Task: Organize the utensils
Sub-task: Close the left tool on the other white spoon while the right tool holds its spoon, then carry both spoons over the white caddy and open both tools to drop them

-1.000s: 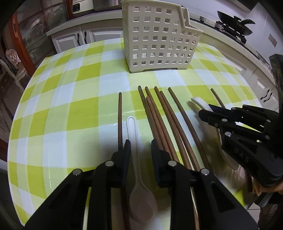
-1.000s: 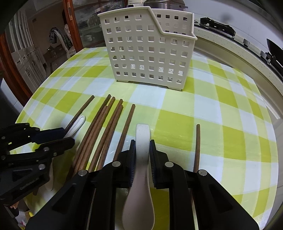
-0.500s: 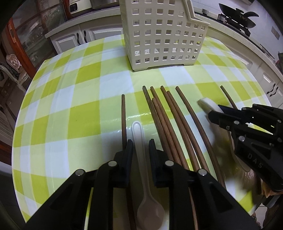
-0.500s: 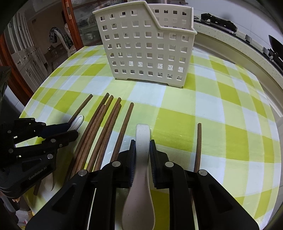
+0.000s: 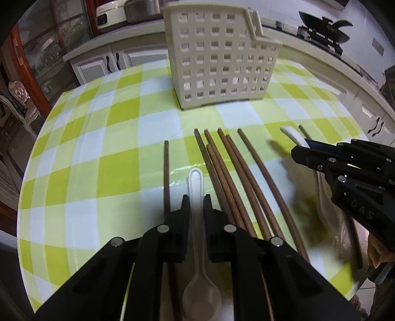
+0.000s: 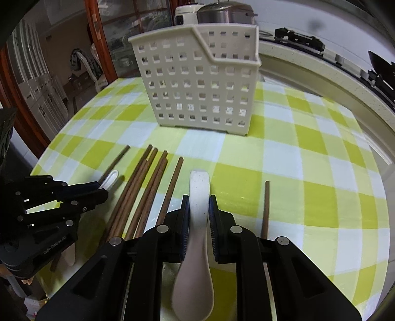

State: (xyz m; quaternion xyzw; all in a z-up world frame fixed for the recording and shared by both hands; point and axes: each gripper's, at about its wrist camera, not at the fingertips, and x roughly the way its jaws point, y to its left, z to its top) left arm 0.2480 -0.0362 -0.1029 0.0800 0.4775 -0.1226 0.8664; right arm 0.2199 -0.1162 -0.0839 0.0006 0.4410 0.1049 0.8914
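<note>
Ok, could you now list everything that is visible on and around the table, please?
basket: one, cream, perforated, upright at the table's far side
chopsticks: about eight, brown, lying on the cloth in front of the basket
slim spoon: one, white, among the chopsticks
wide spoon: one, white, nearer the lone chopstick
tablecloth: one, green and white checks, covering the table
cookers: two, white and silver, on the counter behind
left gripper: black, jaws closing on the slim spoon's handle
right gripper: black, shut on the wide spoon's handle

Chopsticks [image 5: 229, 172] lie on the table [image 5: 98, 153] before the basket [image 5: 222, 61] (a spoon [image 5: 196, 187] left of them).
</note>
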